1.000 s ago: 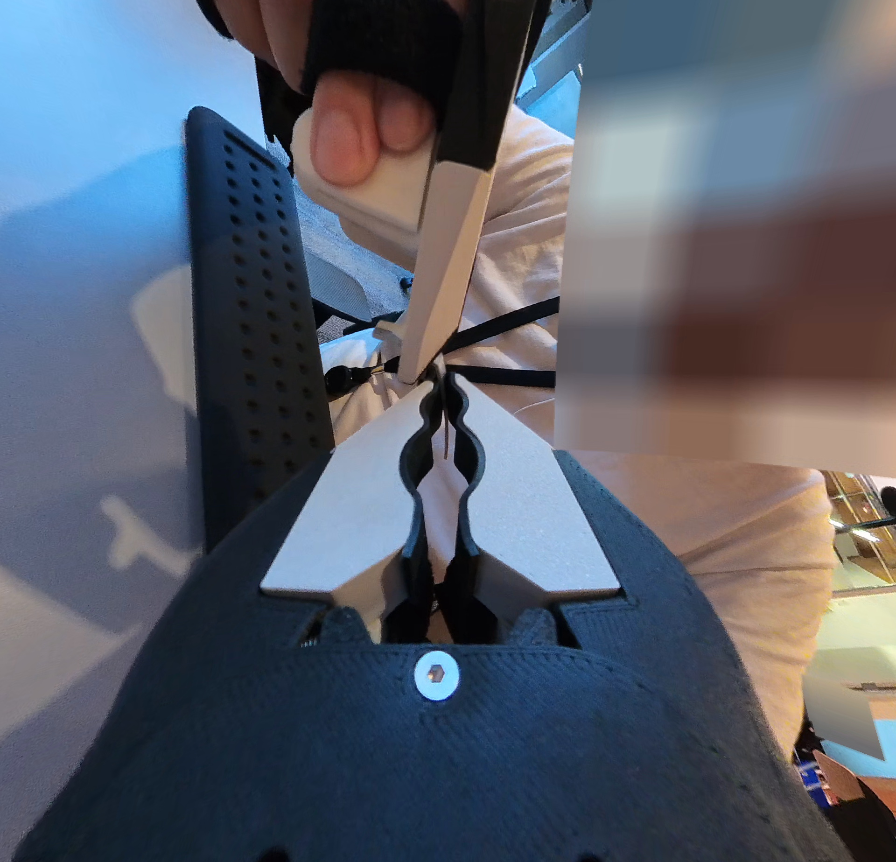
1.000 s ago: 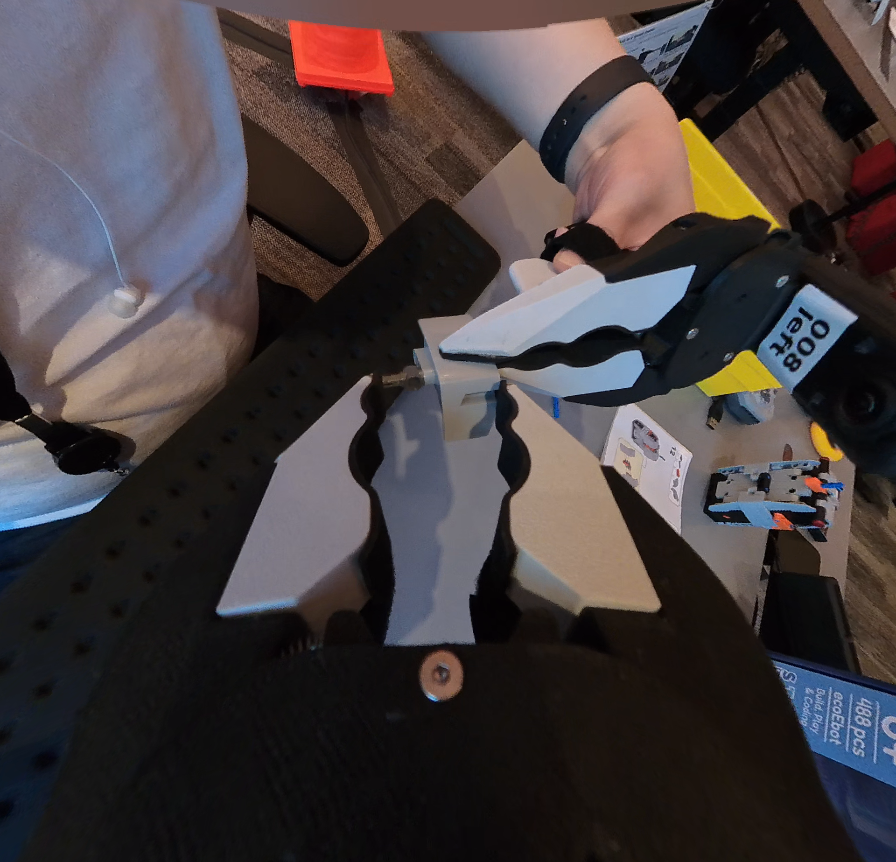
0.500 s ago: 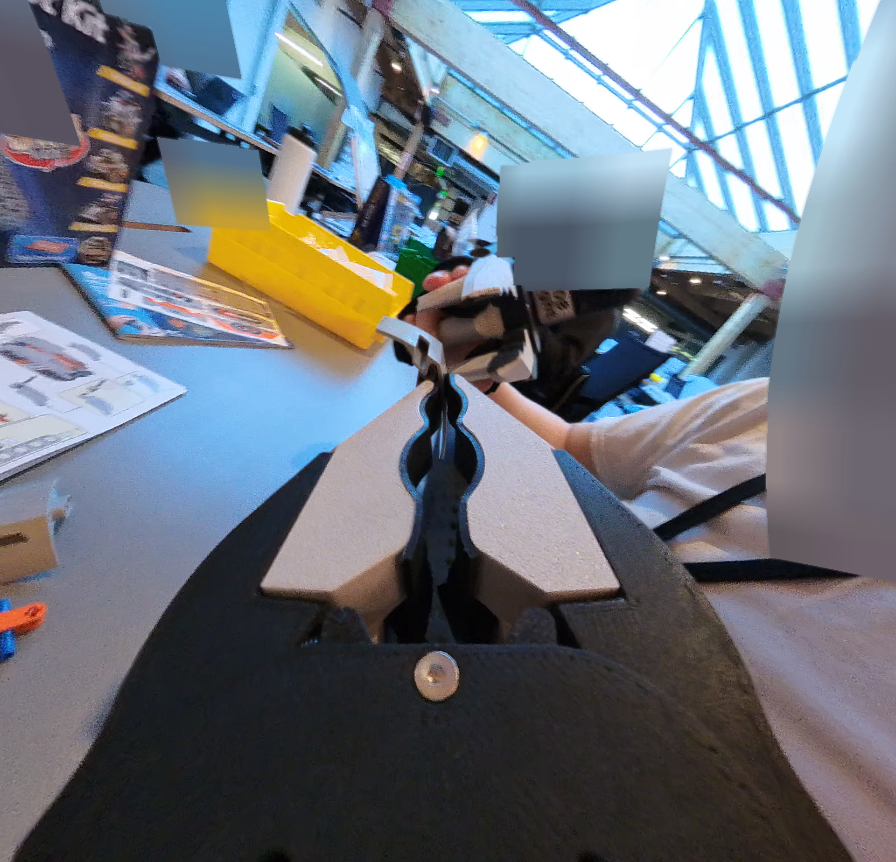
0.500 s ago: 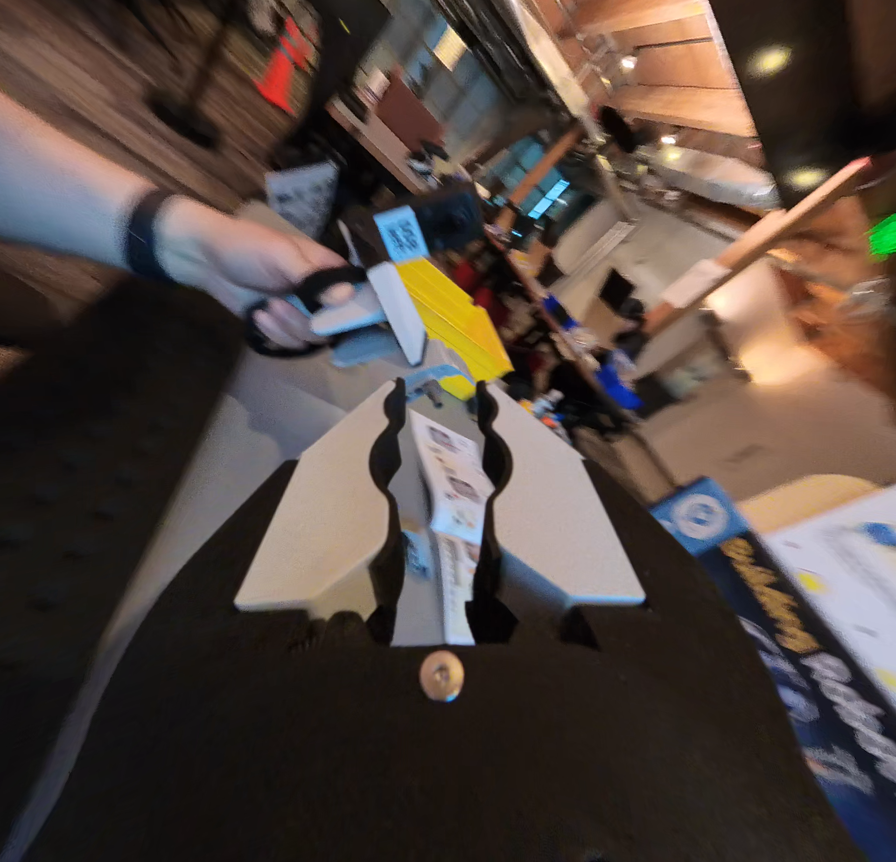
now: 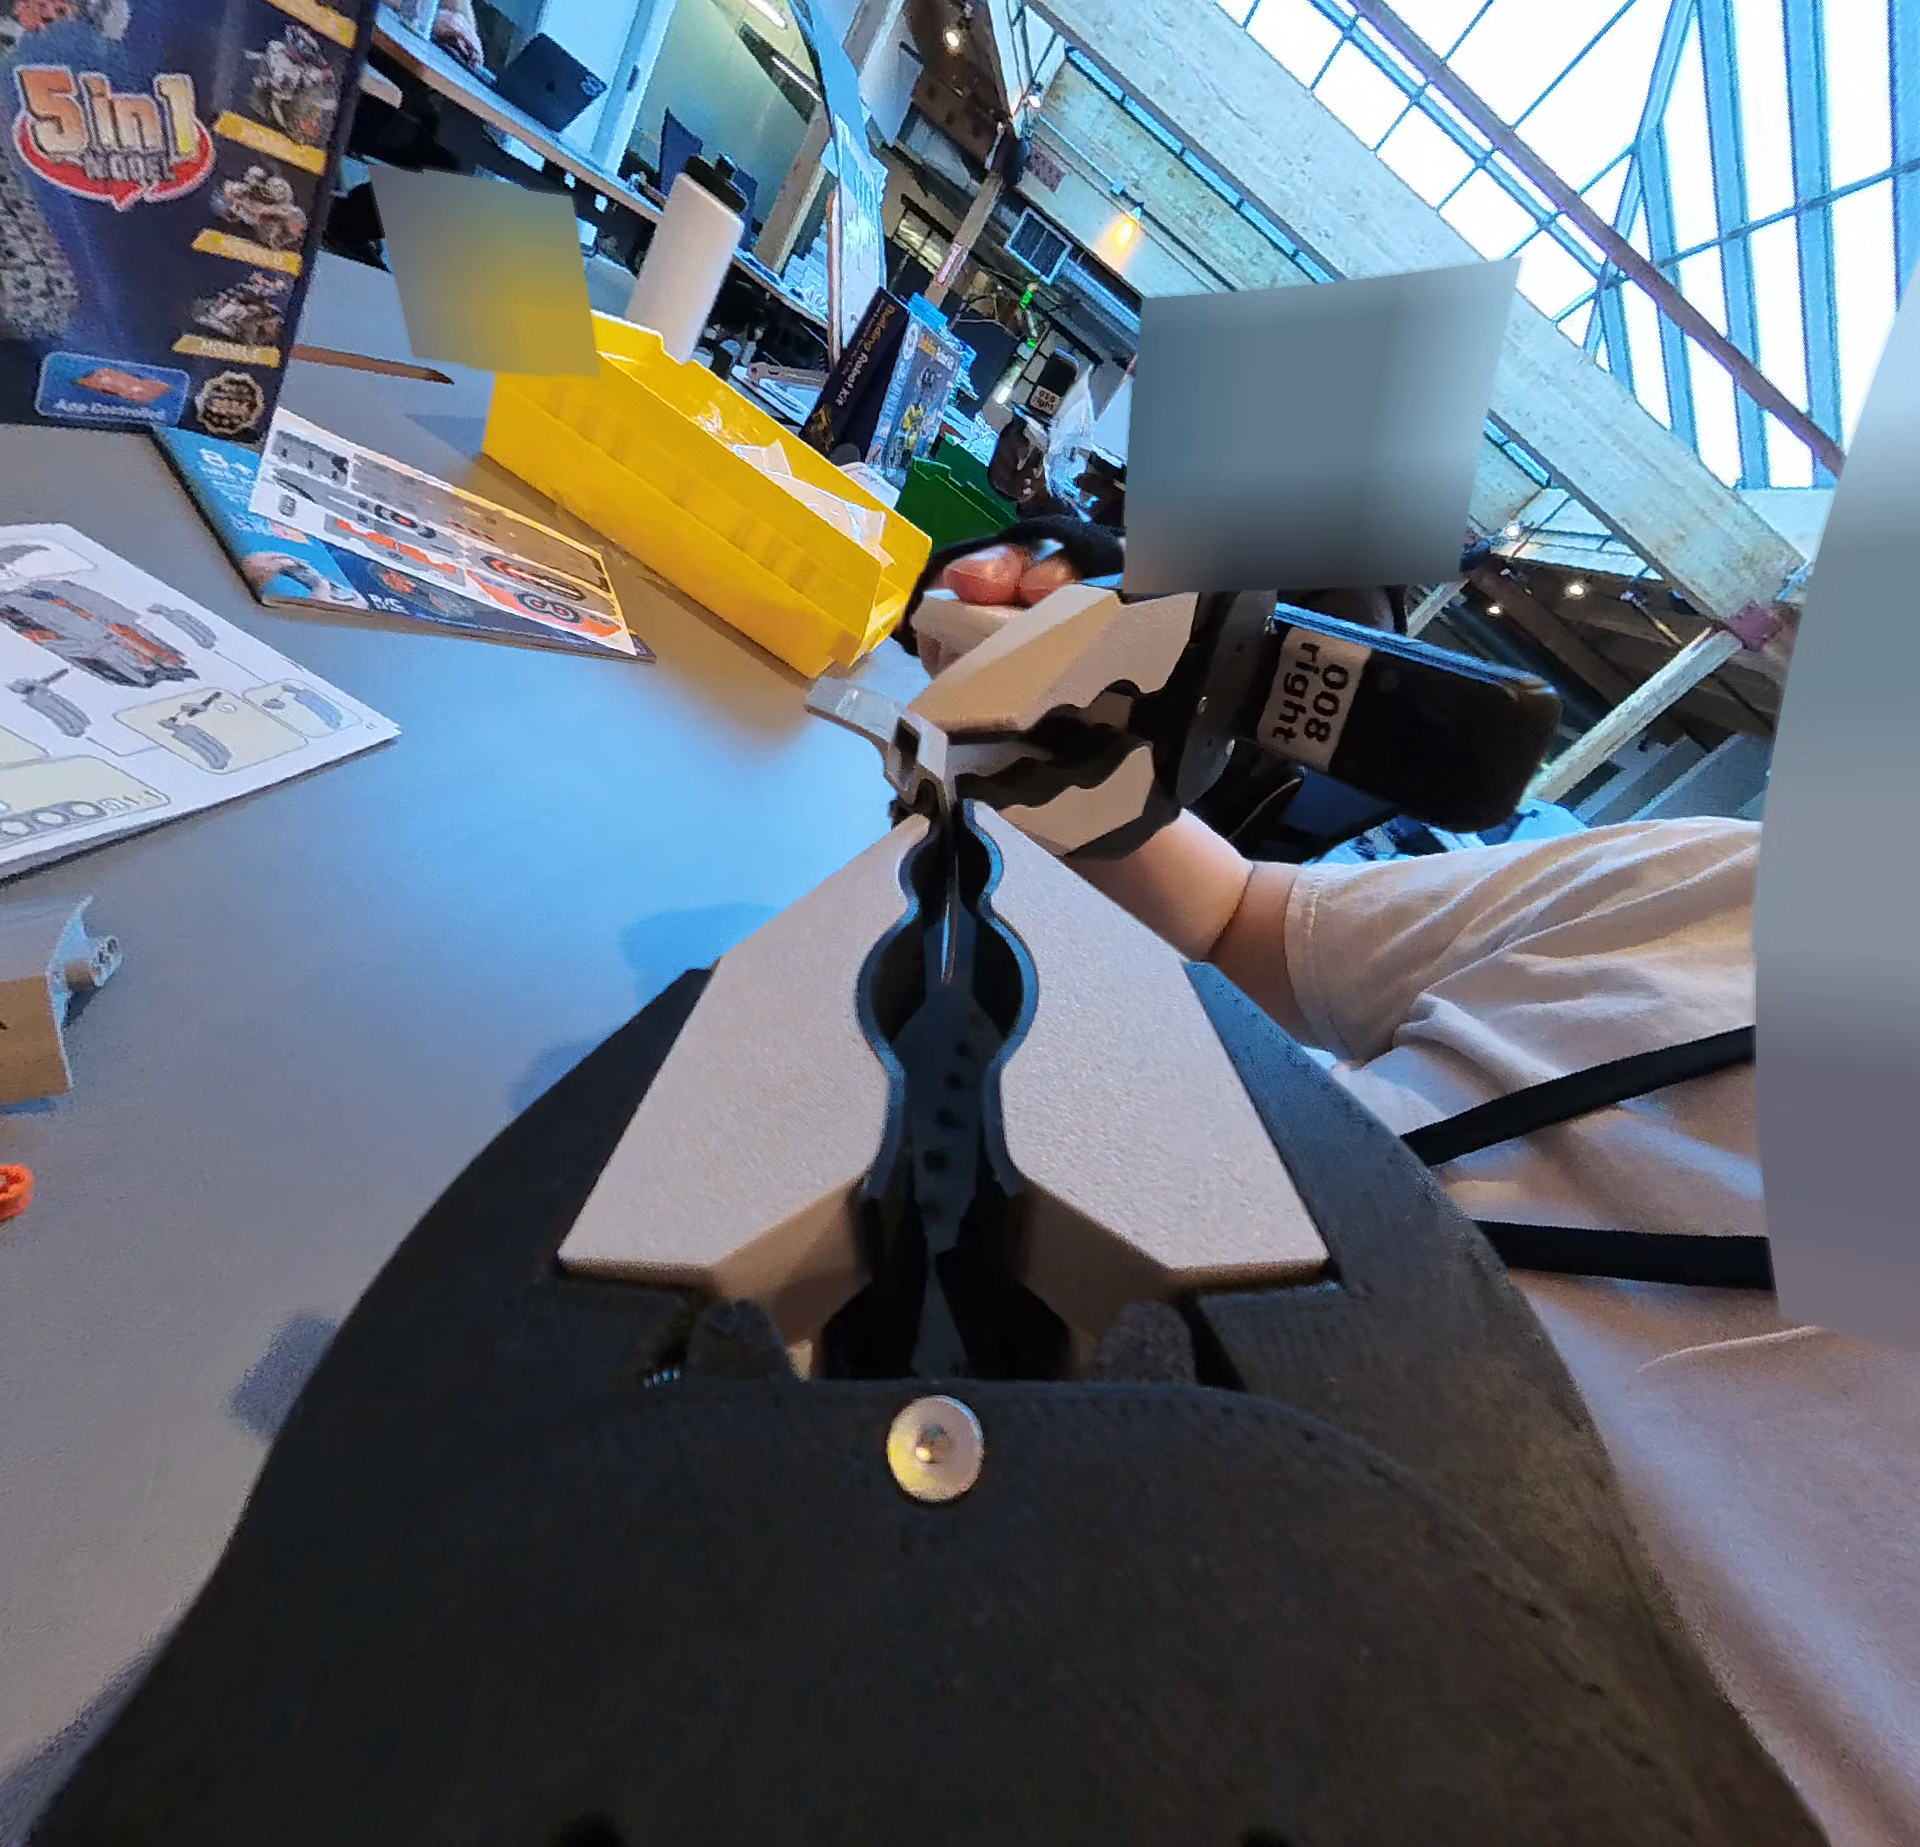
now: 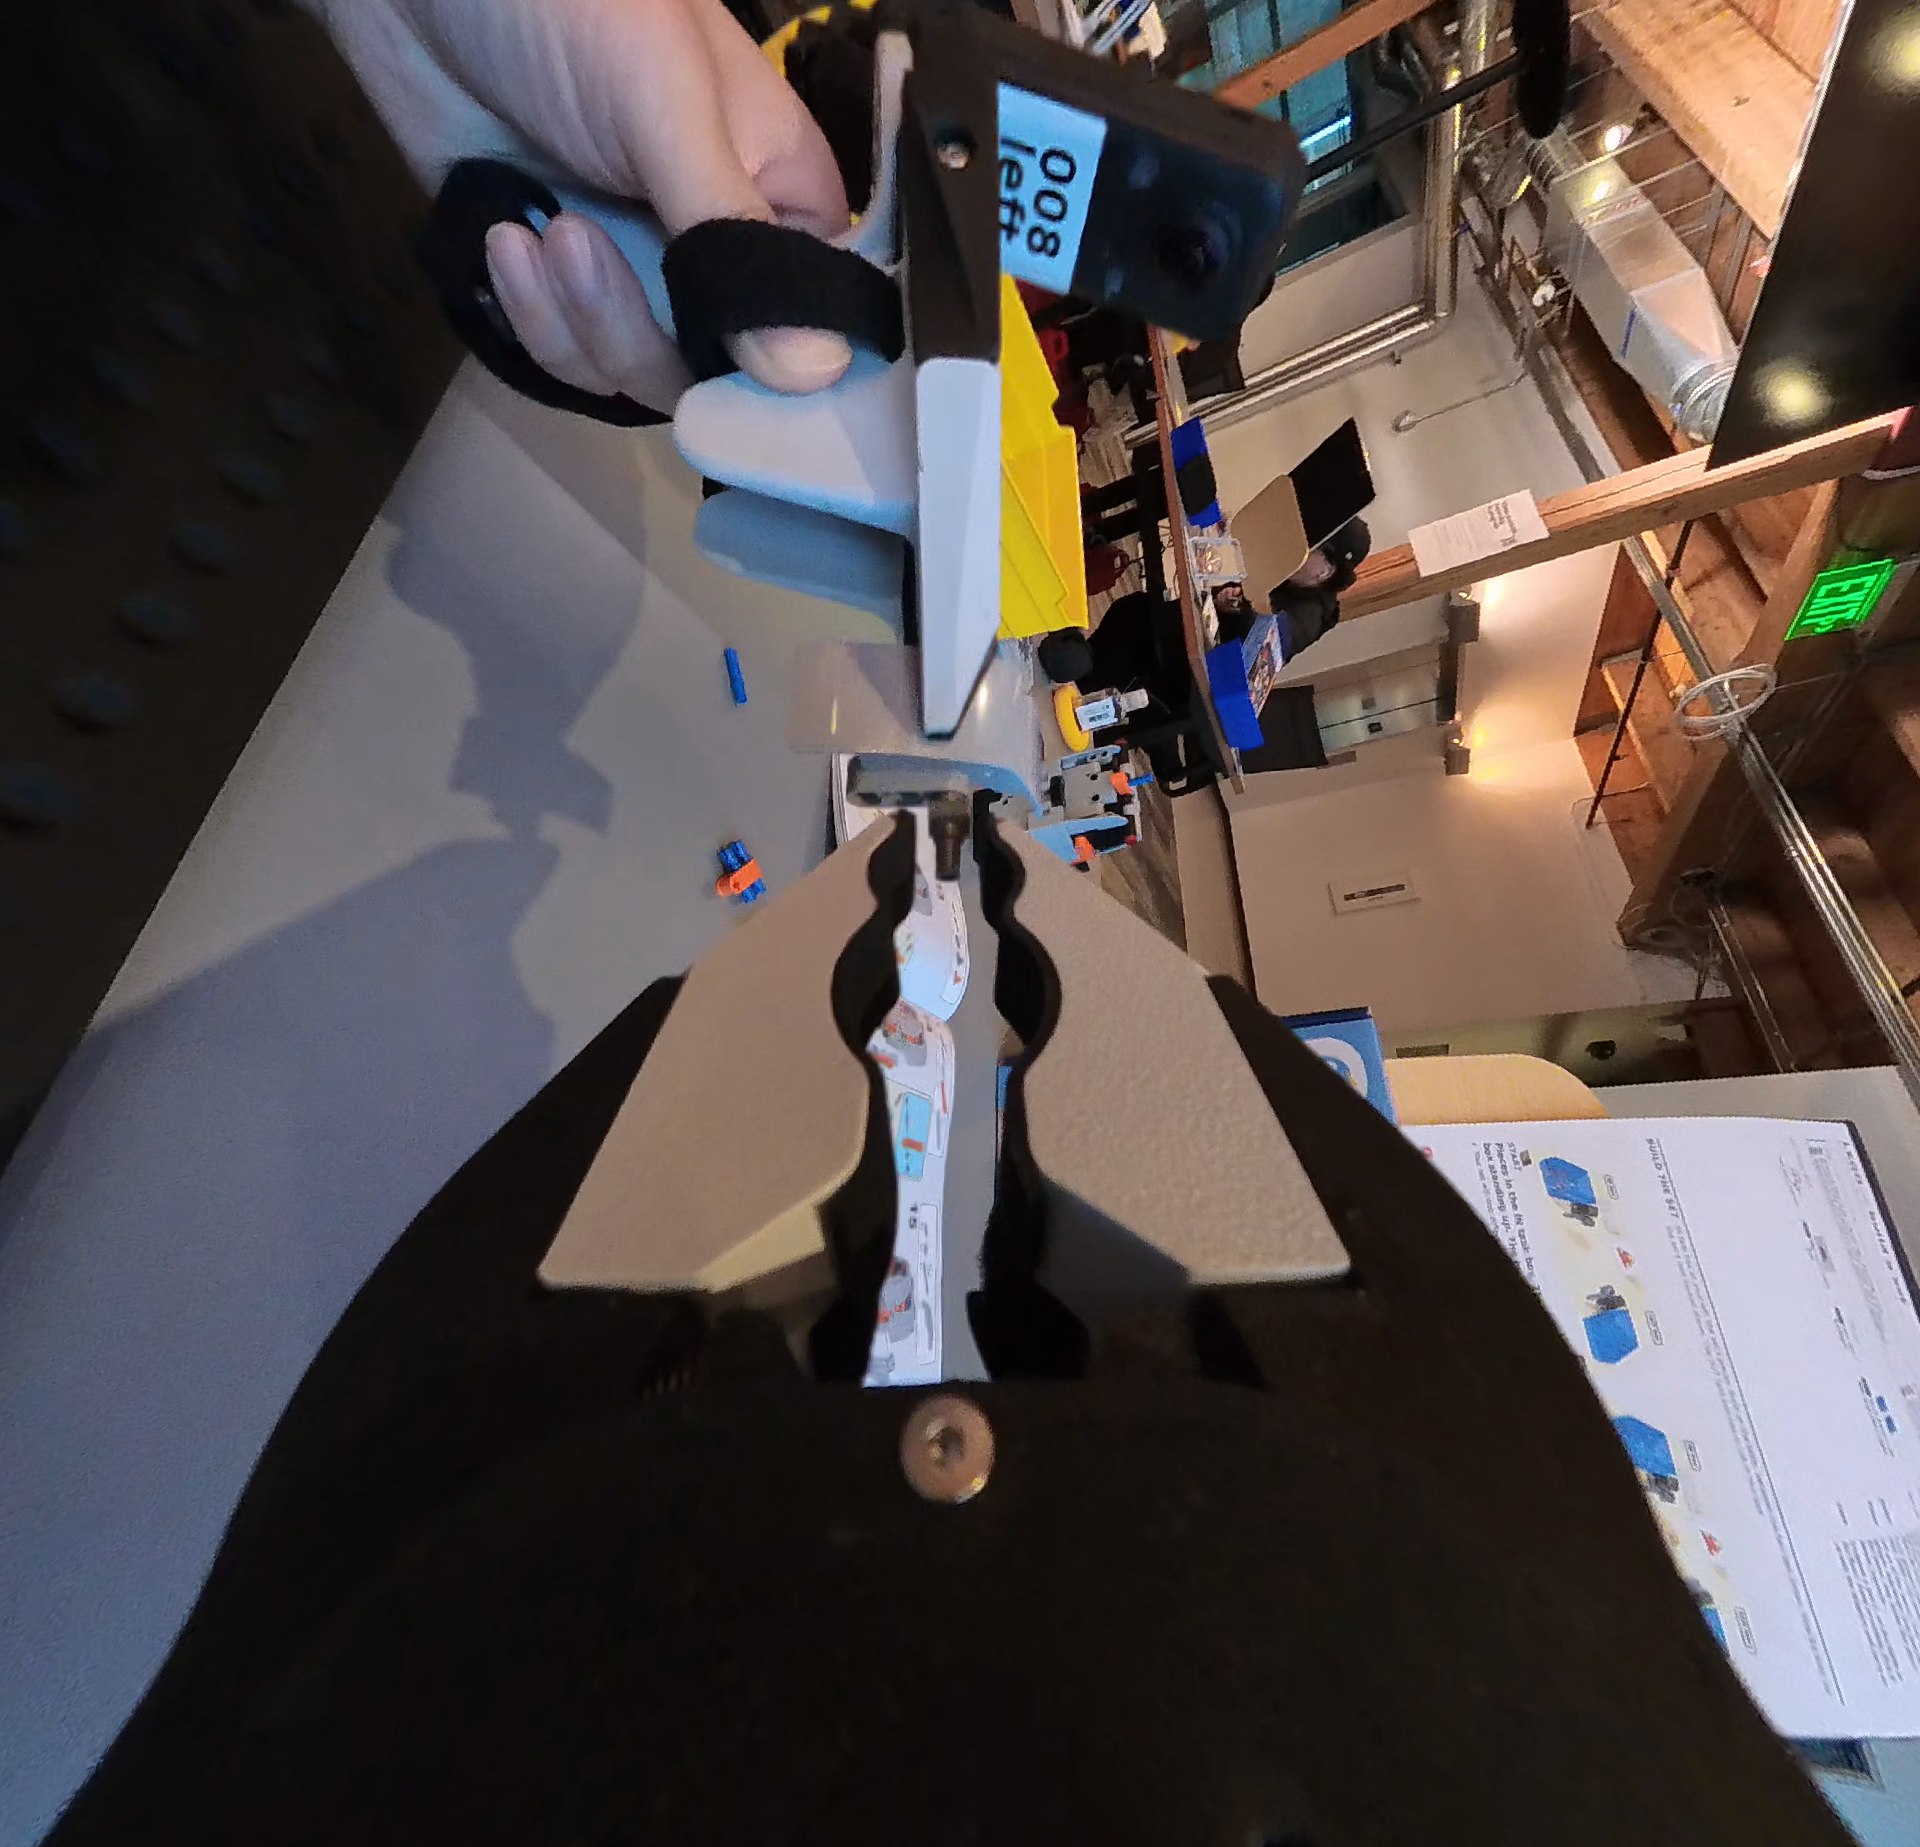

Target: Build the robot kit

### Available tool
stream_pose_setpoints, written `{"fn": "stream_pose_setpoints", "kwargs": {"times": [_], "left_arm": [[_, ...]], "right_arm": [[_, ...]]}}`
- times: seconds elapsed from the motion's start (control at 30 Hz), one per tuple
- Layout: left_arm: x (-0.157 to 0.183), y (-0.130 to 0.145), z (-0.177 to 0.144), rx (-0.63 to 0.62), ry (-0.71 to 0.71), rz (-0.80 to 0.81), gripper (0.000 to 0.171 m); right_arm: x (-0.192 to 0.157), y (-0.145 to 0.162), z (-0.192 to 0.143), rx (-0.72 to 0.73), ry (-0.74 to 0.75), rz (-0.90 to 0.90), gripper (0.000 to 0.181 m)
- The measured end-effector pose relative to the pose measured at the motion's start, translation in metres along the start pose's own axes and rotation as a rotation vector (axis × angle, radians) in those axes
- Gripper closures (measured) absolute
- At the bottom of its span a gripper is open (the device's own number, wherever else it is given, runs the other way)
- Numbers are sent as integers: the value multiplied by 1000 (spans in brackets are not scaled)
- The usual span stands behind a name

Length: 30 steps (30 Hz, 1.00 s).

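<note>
A small grey plastic piece point(image 5: 862, 711) with a short metal shaft point(image 6: 945, 847) is held in the air between both grippers, above the grey table point(image 5: 416, 966). My left gripper point(image 5: 945, 831) is shut on a thin flat part of the piece. In the right wrist view the left gripper point(image 6: 951, 696) comes down from above onto the piece's plate point(image 6: 883, 706). My right gripper point(image 6: 940, 836) has closed to a narrow gap with the shaft between its tips. In the left wrist view the right gripper point(image 5: 930, 743) meets the piece from the right.
On the table are a yellow bin point(image 5: 707, 509), printed instruction sheets point(image 5: 156, 675), a dark product box point(image 5: 156, 135) and a white bottle point(image 5: 686, 270). Small blue and orange parts point(image 6: 738, 878) and a partly built model point(image 6: 1091, 800) lie farther off. Another sheet point(image 6: 1662, 1434) lies at the right. Left and right tips are no more than a few centimetres apart.
Both grippers swung away from the person's torso to over the table, still with the grey piece. The right gripper's jaws narrowed from wide open to a slim gap around the shaft.
</note>
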State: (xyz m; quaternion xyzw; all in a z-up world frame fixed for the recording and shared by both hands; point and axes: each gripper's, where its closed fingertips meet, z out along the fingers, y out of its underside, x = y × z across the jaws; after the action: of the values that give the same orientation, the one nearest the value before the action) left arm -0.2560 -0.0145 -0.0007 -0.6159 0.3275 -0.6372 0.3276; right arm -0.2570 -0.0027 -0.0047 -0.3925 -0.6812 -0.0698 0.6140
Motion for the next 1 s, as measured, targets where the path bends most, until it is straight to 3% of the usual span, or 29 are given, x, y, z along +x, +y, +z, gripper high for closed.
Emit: {"fn": "stream_pose_setpoints", "kwargs": {"times": [0.17,0.37,0.6,1.0], "left_arm": [[-5,-1,2,4,7,-61,171],[-5,4,3,-30,-1,-40,171],[-6,7,6,-55,-29,1,171],[-12,2,1,-15,-3,-127,171]], "right_arm": [[0,5,3,-17,9,35,175],[-5,6,2,24,-84,249,175],[-9,8,1,57,-158,377,175],[-5,9,8,7,-17,155,174]]}}
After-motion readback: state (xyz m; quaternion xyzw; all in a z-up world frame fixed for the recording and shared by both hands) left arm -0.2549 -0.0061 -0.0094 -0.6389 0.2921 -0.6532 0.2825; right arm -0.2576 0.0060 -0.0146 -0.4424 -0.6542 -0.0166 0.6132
